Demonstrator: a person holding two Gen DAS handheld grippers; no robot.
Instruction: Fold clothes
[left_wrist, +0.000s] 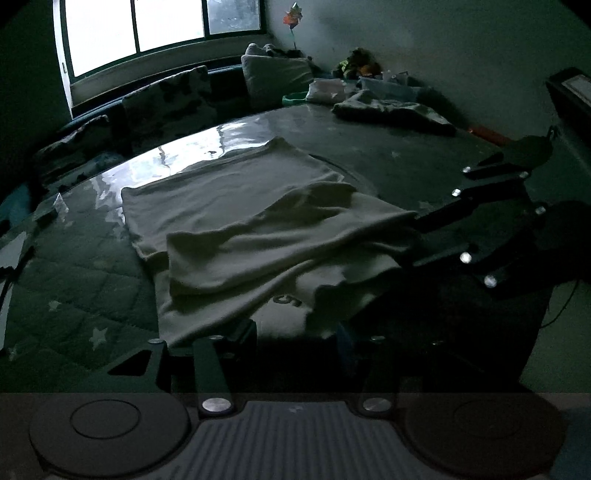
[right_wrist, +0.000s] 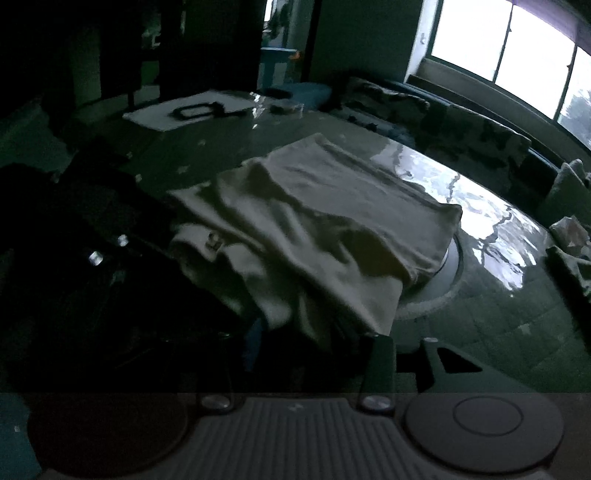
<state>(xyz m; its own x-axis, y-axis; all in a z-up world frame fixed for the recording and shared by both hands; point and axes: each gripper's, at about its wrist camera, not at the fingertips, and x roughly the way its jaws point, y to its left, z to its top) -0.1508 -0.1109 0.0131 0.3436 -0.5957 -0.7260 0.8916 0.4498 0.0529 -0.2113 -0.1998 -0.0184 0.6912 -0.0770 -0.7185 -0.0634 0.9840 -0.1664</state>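
shirt (left_wrist: 236, 221) half-folded mid-table (left_wrist: 388, 155); both grippers (left_wrist: 291, 332) (right_wrist: 314, 332) pinch its near edge; far table bare.

Dim, backlit frames: the window (left_wrist: 162, 26) glares off the glossy table (left_wrist: 192, 147), fisheye edges warped.

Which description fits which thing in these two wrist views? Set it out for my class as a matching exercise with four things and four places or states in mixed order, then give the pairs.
Things
1. white garment
2. window
3. pillow
4. right hand-held gripper

Places or states
A. bright, behind the far edge of the surface
B. partly folded over itself on the star-patterned cover
C. at the garment's edge, jaws hidden by cloth and shadow
D. propped up at the far side, below the window's corner

Pairs: 1-B, 2-A, 3-D, 4-C
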